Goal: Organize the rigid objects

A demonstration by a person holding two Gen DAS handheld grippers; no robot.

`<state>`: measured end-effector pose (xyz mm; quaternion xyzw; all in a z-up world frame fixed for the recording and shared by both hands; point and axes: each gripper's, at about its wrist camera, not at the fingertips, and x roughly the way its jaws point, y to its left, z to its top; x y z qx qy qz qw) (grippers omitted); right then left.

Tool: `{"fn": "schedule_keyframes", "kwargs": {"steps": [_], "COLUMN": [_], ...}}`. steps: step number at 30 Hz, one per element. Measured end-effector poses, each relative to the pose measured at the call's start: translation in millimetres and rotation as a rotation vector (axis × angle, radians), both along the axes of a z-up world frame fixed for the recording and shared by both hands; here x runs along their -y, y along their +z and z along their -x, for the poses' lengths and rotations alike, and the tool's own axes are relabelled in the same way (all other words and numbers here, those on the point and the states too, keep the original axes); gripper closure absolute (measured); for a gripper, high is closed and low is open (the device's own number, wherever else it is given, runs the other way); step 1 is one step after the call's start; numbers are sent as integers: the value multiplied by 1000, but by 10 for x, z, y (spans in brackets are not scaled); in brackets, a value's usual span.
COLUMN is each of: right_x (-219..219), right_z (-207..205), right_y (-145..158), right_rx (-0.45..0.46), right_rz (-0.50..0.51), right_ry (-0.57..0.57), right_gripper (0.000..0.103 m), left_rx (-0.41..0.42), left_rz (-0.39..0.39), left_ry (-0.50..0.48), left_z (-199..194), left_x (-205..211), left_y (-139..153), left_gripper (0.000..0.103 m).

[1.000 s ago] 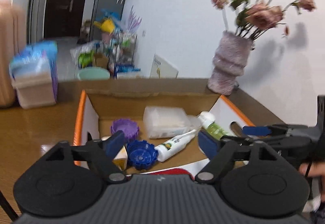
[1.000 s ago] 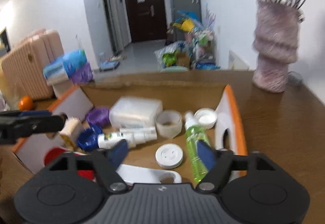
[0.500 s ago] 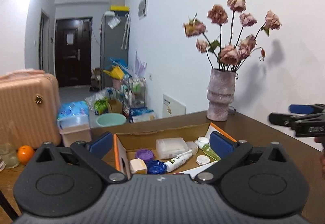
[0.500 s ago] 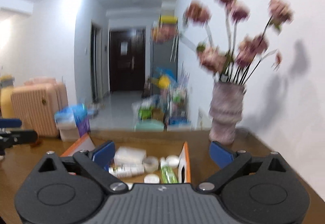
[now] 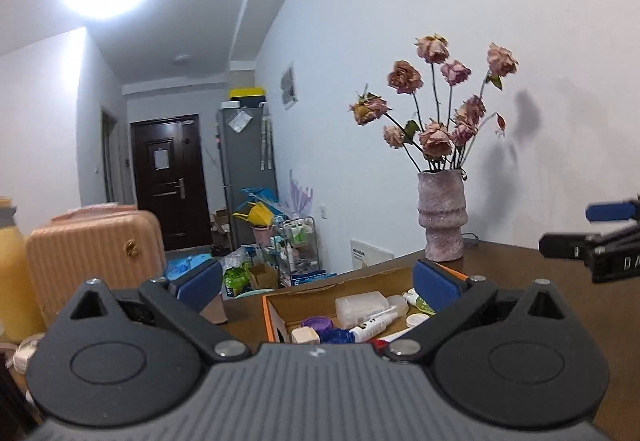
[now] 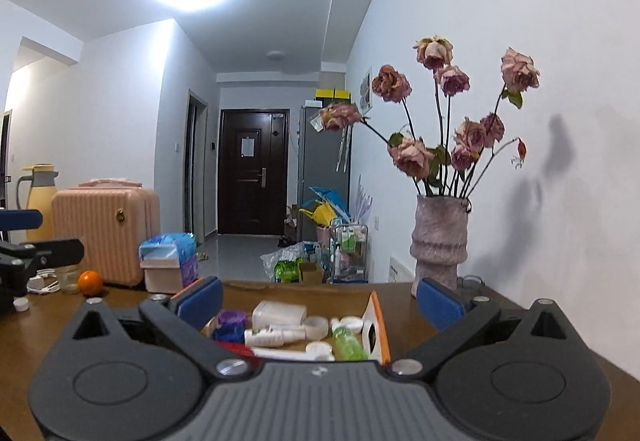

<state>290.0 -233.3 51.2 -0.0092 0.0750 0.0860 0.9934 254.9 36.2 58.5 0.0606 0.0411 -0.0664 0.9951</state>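
Two claws, left claw and right claw, wide, empty; letters "DA" on right claw.

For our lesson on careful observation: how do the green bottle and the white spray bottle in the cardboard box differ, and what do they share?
The green bottle is translucent green; the white spray bottle is opaque white with a printed label. The green bottle points roughly away from the camera beside the orange-edged flap; the white spray bottle lies crosswise in the middle. Both lie on their sides inside the cardboard box.
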Motion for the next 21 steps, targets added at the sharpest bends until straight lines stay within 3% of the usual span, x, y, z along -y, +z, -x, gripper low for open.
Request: {"fn": "schedule_keyframes", "kwargs": {"steps": [12, 21], "right_x": [-24, -150], "right_z": [940, 1746], "right_y": [-448, -642], "right_rx": [-78, -107], "right_rz": [15, -18], "right_ry": [29, 49], "right_gripper": [0, 0], "left_rx": [31, 23], "left_rz": [90, 76], "left_ry": [40, 121], "left_z": [1083, 1967], "left_x": [-55, -203], "left_y": [-258, -621], "left_gripper": [0, 0]}}
